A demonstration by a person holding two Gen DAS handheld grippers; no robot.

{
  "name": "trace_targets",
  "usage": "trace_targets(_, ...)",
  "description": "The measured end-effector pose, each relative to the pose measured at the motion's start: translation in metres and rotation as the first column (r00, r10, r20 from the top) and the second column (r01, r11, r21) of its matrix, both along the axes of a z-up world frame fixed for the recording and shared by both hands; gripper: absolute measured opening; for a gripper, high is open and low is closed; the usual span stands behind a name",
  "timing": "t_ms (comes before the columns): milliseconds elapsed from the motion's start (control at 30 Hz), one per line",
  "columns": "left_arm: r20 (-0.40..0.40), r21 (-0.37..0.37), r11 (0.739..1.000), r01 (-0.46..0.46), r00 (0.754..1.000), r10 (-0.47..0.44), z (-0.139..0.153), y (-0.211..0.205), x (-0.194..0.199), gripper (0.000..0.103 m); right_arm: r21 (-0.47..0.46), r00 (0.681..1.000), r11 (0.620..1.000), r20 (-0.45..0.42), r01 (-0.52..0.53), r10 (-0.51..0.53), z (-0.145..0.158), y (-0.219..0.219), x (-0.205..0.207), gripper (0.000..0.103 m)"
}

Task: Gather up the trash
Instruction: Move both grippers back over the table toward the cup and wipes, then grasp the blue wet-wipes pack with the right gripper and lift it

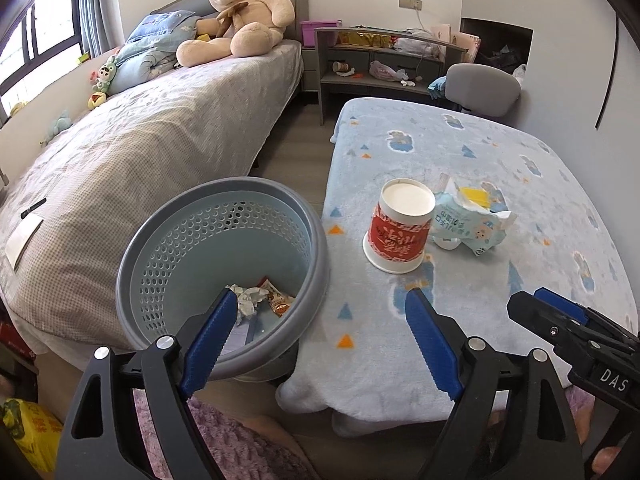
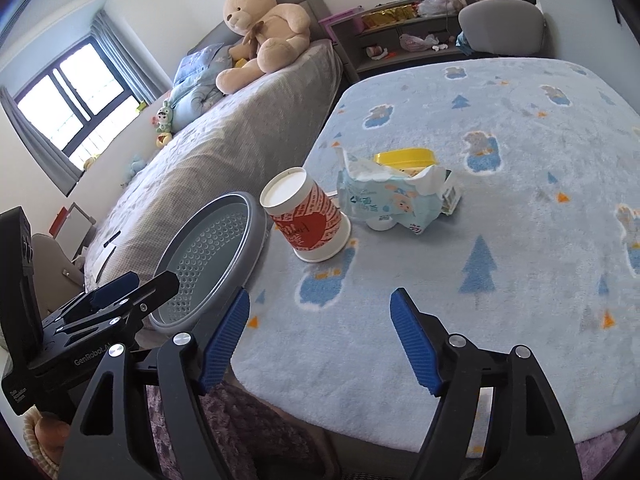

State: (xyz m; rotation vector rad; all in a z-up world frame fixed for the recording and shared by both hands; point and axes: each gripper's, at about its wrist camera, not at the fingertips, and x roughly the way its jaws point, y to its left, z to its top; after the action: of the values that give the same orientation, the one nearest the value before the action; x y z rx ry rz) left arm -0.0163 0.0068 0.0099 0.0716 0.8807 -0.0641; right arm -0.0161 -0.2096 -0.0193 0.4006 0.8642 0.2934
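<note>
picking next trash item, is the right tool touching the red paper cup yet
Apart. The right wrist view shows bare blanket between the open right tool and the red paper cup.

The left gripper (image 1: 320, 308) has its blue fingers (image 1: 210, 336) wide apart, with nothing between them. One finger is over the gray bin (image 1: 224, 280) (crumpled paper and wrappers lie inside). Right of the bin, an upside-down paper cup (image 1: 398, 232) stands on the blue blanket (image 1: 500, 300), touching a torn wrapper (image 1: 472, 220).
</note>
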Motion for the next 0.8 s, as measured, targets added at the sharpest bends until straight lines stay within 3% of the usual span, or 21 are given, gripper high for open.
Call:
trace_targets(467,-0.006,0.008,0.999,0.032,0.999,-0.032,-0.005,-0.048,0.004,0.082,-0.056,1.0,0.998,0.0,0.003,-0.003,-0.004,-0.048,0.008,0.072)
trace_targets(800,-0.037,0.018,1.0,0.025,0.999,-0.025,-0.02,-0.062,0.022,0.082,-0.116,0.998,0.991,0.008,-0.068,0.069,-0.009,-0.051,0.04,0.072)
